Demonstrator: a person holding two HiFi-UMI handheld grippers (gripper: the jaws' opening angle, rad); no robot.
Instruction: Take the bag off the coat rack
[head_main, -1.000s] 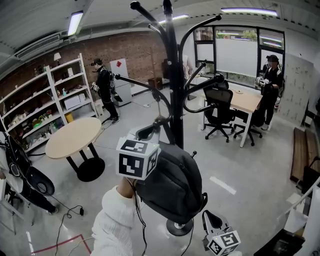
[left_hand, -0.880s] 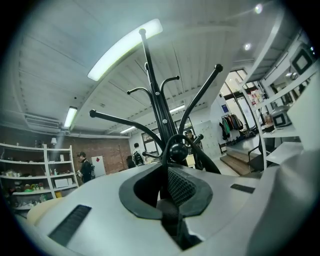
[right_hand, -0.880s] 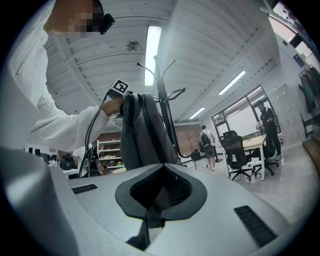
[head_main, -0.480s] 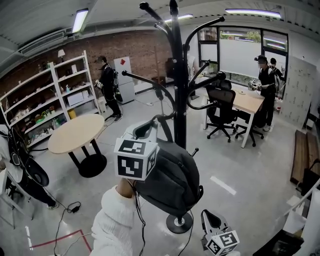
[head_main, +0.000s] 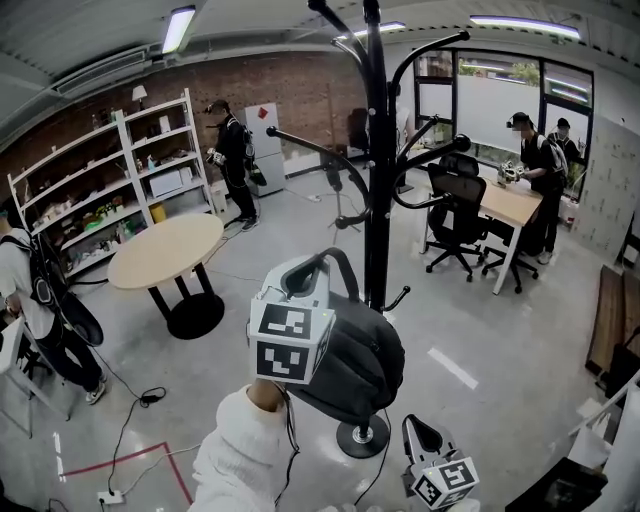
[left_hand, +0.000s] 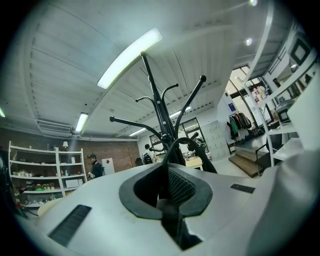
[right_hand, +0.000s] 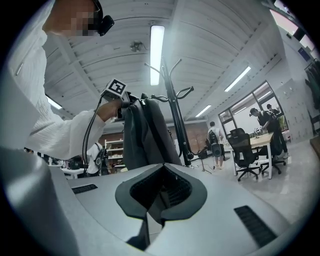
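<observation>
Head view looks down from close above; both gripper views face outward, sharing the coat rack (head_main: 377, 200).

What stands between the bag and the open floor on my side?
Nothing visible. The left gripper is shut on the handle of the bag, and the coat rack pole and arms stand behind it; only a short low hook sits close beside the bag.

I log as seen:
- bag (head_main: 352, 362): black woven cloth, matt.
- coat rack (head_main: 377, 200): black metal, smooth, faint sheen.
- left hand-held gripper (left_hand: 167, 196): smooth matt grey plastic shell, with ribbed black pads (left_hand: 183, 187).
- floor (head_main: 500, 360): smooth grey concrete, slightly glossy.
- far wall (head_main: 300, 95): rough red brick.
</observation>
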